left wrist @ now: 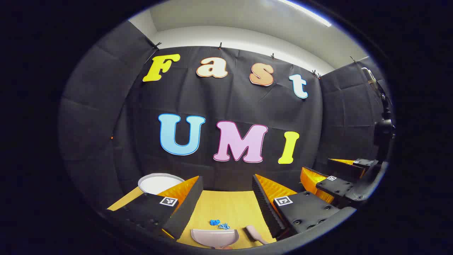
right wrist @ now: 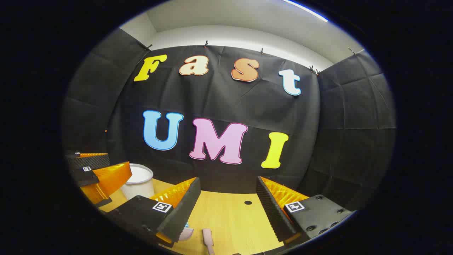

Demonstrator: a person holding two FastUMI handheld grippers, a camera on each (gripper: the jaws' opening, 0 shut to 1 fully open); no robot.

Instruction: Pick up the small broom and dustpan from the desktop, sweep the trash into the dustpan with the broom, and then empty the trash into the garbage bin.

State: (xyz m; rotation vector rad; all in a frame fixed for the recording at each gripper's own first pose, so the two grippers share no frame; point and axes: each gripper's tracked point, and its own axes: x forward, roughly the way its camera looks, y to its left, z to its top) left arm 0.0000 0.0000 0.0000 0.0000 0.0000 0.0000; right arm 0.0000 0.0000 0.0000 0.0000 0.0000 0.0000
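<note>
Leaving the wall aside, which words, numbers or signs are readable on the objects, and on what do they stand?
No readable text.
The square tags on the left gripper and right gripper: black-and-white patterns, no words.
The dustpan, broom and bin: plain.

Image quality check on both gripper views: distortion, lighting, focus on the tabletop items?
Left gripper view: strong fisheye bending, ceiling light strip bright at top, dustpan, broom and blue trash small yet sharp. Right gripper view: same curvature, even light, broom cut off at the bottom edge.
</note>
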